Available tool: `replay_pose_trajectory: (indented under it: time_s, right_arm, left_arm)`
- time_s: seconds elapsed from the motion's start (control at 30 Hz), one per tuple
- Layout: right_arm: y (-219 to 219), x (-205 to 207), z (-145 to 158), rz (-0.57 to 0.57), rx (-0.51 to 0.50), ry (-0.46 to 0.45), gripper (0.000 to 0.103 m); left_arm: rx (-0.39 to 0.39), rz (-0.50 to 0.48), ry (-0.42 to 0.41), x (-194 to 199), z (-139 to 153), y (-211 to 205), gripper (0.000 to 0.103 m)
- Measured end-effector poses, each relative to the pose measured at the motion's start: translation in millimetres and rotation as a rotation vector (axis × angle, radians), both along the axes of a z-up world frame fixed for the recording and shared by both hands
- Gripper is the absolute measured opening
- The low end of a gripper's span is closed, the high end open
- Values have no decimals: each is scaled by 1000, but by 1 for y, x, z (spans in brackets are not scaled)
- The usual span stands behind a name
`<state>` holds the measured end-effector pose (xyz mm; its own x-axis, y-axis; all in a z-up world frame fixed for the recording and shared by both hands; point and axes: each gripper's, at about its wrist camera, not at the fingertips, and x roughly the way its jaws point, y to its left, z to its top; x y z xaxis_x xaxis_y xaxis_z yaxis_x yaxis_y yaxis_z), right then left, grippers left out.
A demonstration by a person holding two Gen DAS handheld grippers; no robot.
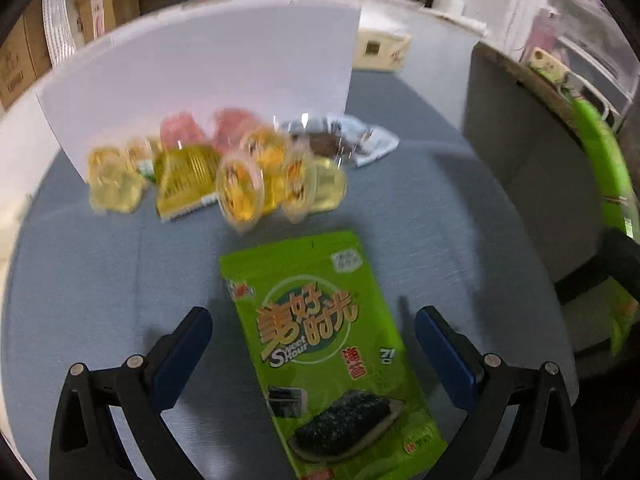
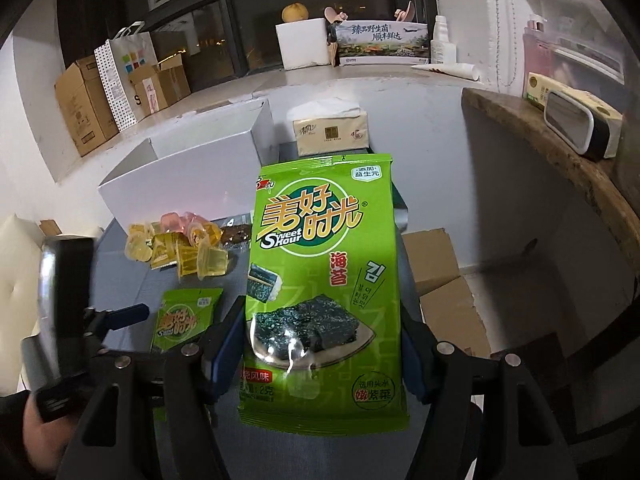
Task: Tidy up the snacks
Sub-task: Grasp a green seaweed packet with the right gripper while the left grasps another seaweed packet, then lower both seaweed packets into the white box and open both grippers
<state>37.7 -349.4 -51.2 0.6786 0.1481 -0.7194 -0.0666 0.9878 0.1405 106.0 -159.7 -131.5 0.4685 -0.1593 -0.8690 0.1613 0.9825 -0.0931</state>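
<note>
- The right gripper (image 2: 324, 344) pinches a green seaweed packet (image 2: 326, 280) upright at frame centre, above the grey table (image 2: 120, 276).
- The left gripper (image 1: 314, 324), fingers spread, flanks a second seaweed packet (image 1: 320, 344) lying flat, centre-bottom.
- Jelly cups (image 1: 240, 176) cluster before a white box (image 1: 200, 80), upper left.
- Cardboard boxes (image 2: 84, 108) line the window ledge.

Blue-grey cloth-covered table (image 1: 100, 280) carries snack spread. Flat green foil seaweed packet (image 1: 320, 352) lies face up near front edge, between table's near side and cluster of clear plastic jelly cups (image 1: 240, 184), yellow and pink, blurred in left wrist view. Dark brown snack bar in clear wrapper (image 1: 332, 142) sits just right of cups. Tall white cardboard box (image 1: 200, 80) stands directly behind cluster. Beige tissue pack (image 2: 330, 130) rests at far end of table, beyond box.
</note>
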Motion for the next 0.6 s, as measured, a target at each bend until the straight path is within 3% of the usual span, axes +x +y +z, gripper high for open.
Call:
replay_pose_trajectory:
  time_s: [0.1,0.13,0.17,0.2,0.3,0.6]
  right_arm:
    - [3,-2,-1,14,4,1,71]
    - [5,-2,-2,16,2,0,71]
    - [6,-2,-2,19,2,1,71]
    - [8,-2,-2,23,5,1,71]
    - [14,-3,-1,37,4,0,71]
    - [35,-1,19,100,50,-71,71]
  left_arm:
    - [26,-35,-21,-4,-2,-4,100]
    - [9,-53,-19,-5,-2,-5,95]
    - [27,-60,-32,-7,0,-6,84]
    - [29,-72,-36,-8,1,-5,82]
    - [-24,-80,-46,-11,7,6,80]
    - [-48,-28,-264,-32,73,59,79]
